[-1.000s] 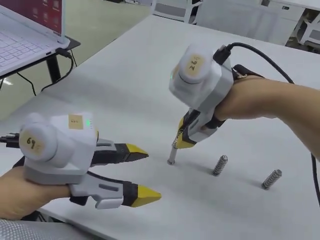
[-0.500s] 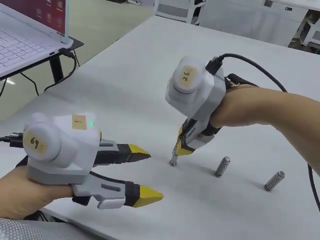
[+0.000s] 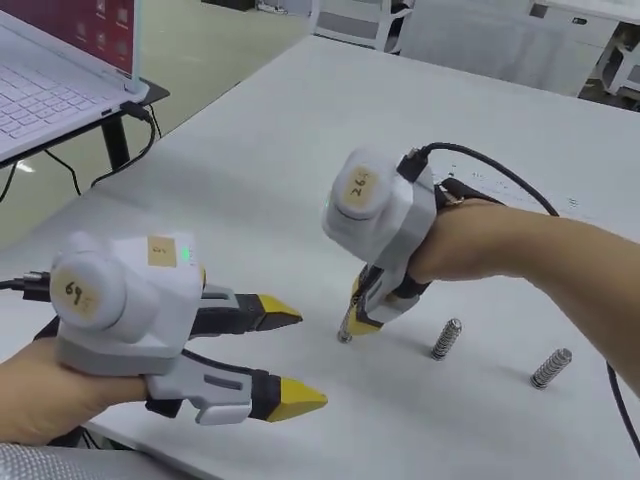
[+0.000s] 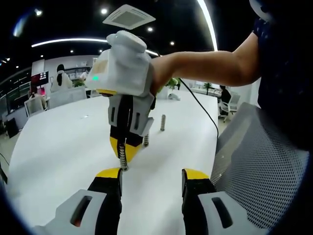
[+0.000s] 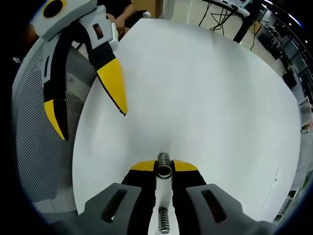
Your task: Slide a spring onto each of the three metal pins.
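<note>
Two of three look done, the middle spring (image 3: 446, 339) and right spring (image 3: 551, 368) standing on pins, while the right gripper (image 3: 357, 321), jaws pinched on the last spring (image 5: 164, 171), holds it over the left pin (image 3: 344, 337), the left gripper (image 3: 305, 360) nearer, wide and empty

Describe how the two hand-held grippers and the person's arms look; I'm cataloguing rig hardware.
Both have white-grey plastic bodies and black jaws with yellow tips. The left hand-held gripper carries a tan 69 sticker and a green light; the right hand-held gripper has a tan 26 sticker and a black cable at its back. The person wears a dark short sleeve.
</note>
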The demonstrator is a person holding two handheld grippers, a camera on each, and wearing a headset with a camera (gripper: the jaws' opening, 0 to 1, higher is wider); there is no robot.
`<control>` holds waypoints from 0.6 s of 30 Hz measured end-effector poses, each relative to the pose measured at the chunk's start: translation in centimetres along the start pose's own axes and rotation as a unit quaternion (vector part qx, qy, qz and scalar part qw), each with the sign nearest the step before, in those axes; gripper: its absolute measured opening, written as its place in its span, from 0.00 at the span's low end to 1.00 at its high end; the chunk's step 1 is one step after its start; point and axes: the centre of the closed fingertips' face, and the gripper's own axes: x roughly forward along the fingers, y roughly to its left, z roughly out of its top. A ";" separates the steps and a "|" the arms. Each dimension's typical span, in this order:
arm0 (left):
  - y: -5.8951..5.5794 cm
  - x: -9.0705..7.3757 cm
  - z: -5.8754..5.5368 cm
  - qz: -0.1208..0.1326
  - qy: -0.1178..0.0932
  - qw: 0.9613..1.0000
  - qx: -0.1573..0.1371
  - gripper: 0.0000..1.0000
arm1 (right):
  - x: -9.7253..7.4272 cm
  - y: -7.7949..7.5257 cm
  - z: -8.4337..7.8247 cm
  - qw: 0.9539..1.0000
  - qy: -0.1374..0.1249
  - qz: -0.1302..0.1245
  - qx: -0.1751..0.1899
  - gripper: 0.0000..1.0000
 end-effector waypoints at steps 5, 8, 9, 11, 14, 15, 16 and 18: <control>0.1 0.0 0.0 0.001 0.000 1.000 -0.001 0.43 | 0.4 -0.1 0.0 1.000 0.002 0.000 -0.001 0.09; 0.3 -0.1 -0.1 0.002 0.001 1.000 -0.001 0.43 | 0.6 -0.1 0.0 1.000 0.002 -0.001 -0.001 0.09; 0.3 -0.1 -0.2 0.003 0.001 1.000 -0.001 0.43 | 0.6 0.0 -0.1 1.000 0.002 0.000 0.000 0.09; 0.4 -0.1 -0.1 0.004 0.000 1.000 -0.001 0.43 | 0.8 0.0 -0.2 1.000 0.003 -0.002 -0.001 0.09; 0.4 -0.1 -0.1 0.005 -0.001 1.000 -0.002 0.43 | 0.8 0.0 -0.1 1.000 -0.002 -0.002 0.003 0.09; 0.4 -0.1 -0.1 0.004 0.000 1.000 -0.002 0.43 | 0.8 0.0 -0.1 1.000 -0.001 -0.002 0.003 0.09; 0.4 -0.1 -0.2 0.004 0.000 1.000 -0.002 0.43 | 0.8 0.0 -0.1 1.000 -0.001 -0.002 0.003 0.09; 0.4 0.0 -0.2 0.003 0.001 1.000 -0.001 0.42 | 0.7 0.0 -0.1 1.000 -0.001 -0.002 0.004 0.09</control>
